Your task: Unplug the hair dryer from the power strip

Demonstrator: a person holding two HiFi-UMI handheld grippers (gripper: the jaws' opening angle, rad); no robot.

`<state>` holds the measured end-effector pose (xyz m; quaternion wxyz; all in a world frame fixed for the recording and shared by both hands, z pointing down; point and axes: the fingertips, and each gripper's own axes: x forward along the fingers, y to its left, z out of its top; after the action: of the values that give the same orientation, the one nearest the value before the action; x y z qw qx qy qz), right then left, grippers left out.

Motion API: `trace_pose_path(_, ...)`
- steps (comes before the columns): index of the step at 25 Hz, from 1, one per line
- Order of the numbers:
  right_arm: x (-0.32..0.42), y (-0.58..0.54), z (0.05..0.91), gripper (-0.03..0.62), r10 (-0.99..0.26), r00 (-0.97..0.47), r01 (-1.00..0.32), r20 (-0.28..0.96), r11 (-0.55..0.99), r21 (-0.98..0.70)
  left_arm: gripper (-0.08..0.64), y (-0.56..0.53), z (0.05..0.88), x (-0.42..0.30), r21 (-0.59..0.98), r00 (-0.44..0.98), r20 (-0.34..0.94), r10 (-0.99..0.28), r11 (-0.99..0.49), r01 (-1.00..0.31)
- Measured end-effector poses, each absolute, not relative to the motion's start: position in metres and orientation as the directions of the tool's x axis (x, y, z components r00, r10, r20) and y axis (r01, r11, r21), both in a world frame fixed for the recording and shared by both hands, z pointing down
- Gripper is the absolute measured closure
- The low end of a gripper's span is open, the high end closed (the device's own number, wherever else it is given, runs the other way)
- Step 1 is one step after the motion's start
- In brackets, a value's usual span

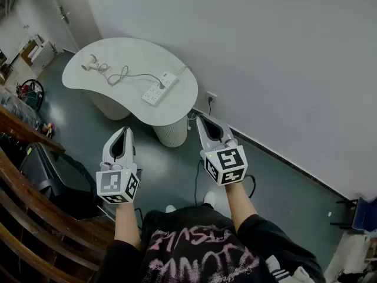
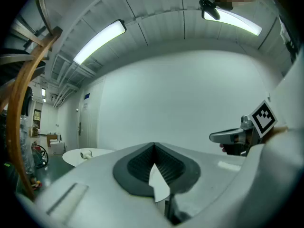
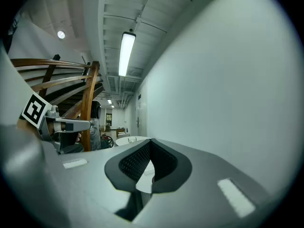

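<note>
A white hair dryer (image 1: 89,65) lies at the far left end of a white, bean-shaped table (image 1: 132,50). Its grey cord (image 1: 123,74) loops across the top to a plug (image 1: 162,85) seated in a white power strip (image 1: 159,88) near the table's right edge. My left gripper (image 1: 122,130) and right gripper (image 1: 202,118) are held level over the floor, well short of the table. Both are shut with nothing between the jaws. The left gripper view shows the shut left gripper (image 2: 154,145) with the table (image 2: 90,153) small and far off. The right gripper (image 3: 149,140) looks shut too.
A wall (image 1: 265,52) runs along the right, with a socket (image 1: 211,96) low down behind the table's ribbed pedestal (image 1: 171,133). Curved wooden stair rails (image 1: 23,181) and a dark bag (image 1: 47,170) crowd the left. Green floor (image 1: 171,170) lies between me and the table.
</note>
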<state>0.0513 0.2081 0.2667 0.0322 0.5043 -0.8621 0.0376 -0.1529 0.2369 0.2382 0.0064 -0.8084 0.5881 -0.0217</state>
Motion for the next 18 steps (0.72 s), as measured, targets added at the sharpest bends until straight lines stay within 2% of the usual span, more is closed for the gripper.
trace_pose_path(10, 0.048, 0.212, 0.265, 0.584, -0.857, -0.510, -0.860, 0.068, 0.508, -0.051, 0.560, 0.240, 0.240, -0.150, -0.039, 0.316, 0.033, -0.948, -0.317, -0.948)
trace_pose_path(18, 0.047, 0.218, 0.267, 0.584, -0.829, -0.555, -0.831, 0.073, 0.557, 0.004, 0.560, 0.237, 0.243, -0.133, -0.040, 0.327, 0.045, -0.944, -0.328, -0.944)
